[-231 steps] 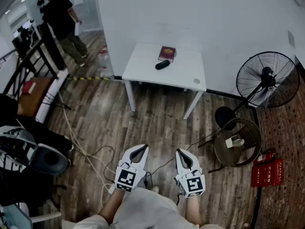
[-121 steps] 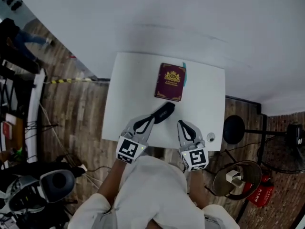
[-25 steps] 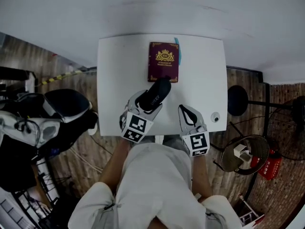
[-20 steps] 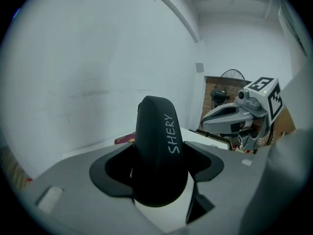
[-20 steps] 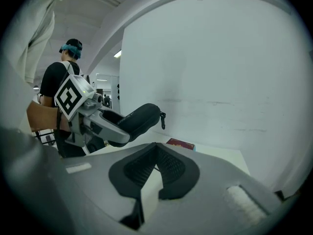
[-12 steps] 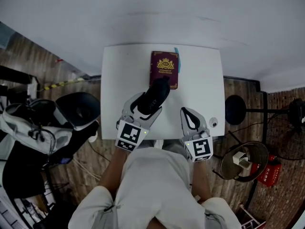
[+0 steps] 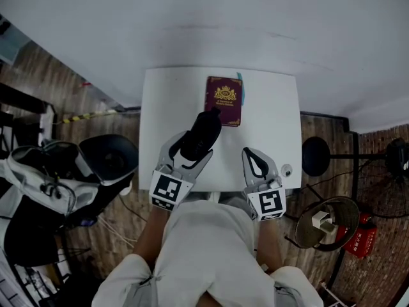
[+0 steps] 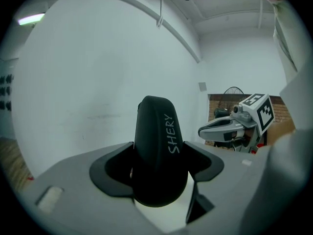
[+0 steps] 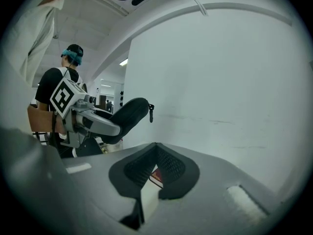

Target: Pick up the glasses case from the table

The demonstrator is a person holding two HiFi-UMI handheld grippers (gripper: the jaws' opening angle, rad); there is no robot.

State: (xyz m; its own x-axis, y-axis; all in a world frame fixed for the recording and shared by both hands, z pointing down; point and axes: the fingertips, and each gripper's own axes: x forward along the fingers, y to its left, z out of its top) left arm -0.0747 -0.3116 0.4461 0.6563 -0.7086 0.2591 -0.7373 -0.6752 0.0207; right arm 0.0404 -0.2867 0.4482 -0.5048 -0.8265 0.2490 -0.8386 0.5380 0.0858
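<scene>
The black glasses case (image 7: 204, 128) is off the white table (image 7: 281, 107), tilted up and away from me, with my left gripper (image 7: 192, 147) shut on its near end. In the left gripper view the case (image 8: 156, 141) stands between the jaws with white lettering along its side. The right gripper view shows the case (image 9: 126, 117) held in the air at the left, a small zip pull hanging from its tip. My right gripper (image 7: 254, 163) hovers over the table's front edge, shut and empty; its tips (image 9: 155, 153) meet.
A maroon book (image 7: 223, 100) lies at the table's back, just beyond the case. A small round object (image 7: 287, 170) sits near the front right corner. A black chair and bag (image 7: 102, 162) stand left; a stool (image 7: 313, 155) and wire basket (image 7: 319, 222) stand right. A person (image 9: 61, 82) stands behind.
The left gripper has raised the case higher off the table and tipped it more upright over the last second. The right gripper has hardly moved.
</scene>
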